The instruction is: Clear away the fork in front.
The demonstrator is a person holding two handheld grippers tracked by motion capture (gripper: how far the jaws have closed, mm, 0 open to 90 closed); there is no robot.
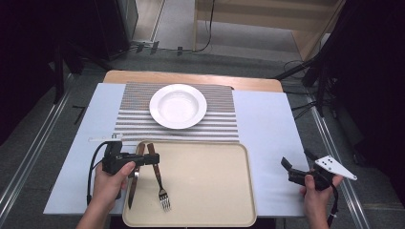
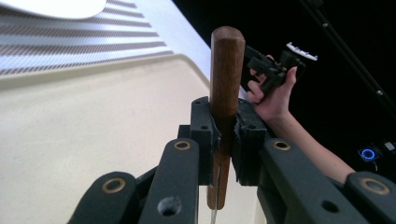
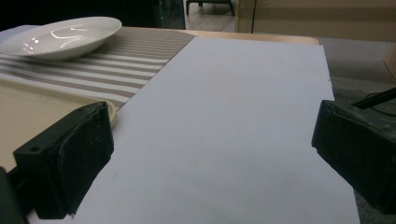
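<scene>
A beige tray (image 1: pixel 215 181) lies at the near edge of the table. On its left part a wooden-handled fork (image 1: pixel 164 198) and a knife (image 1: pixel 132 190) lie side by side, handles pointing away from me. My left gripper (image 1: pixel 155 160) reaches in from the left and is shut on the fork's handle (image 2: pixel 226 60), which stands between the jaw pads in the left gripper view. My right gripper (image 1: pixel 297 160) is held open over the white table cover (image 3: pixel 233 116) right of the tray, with nothing between its jaws. It also appears far off in the left gripper view, as the right gripper (image 2: pixel 273 65).
A white deep plate (image 1: pixel 178 106) rests on a striped placemat (image 1: pixel 219 121) just beyond the tray. A thin white strip (image 1: pixel 105 139) lies left of the mat. Dark stands and cables surround the table on the floor.
</scene>
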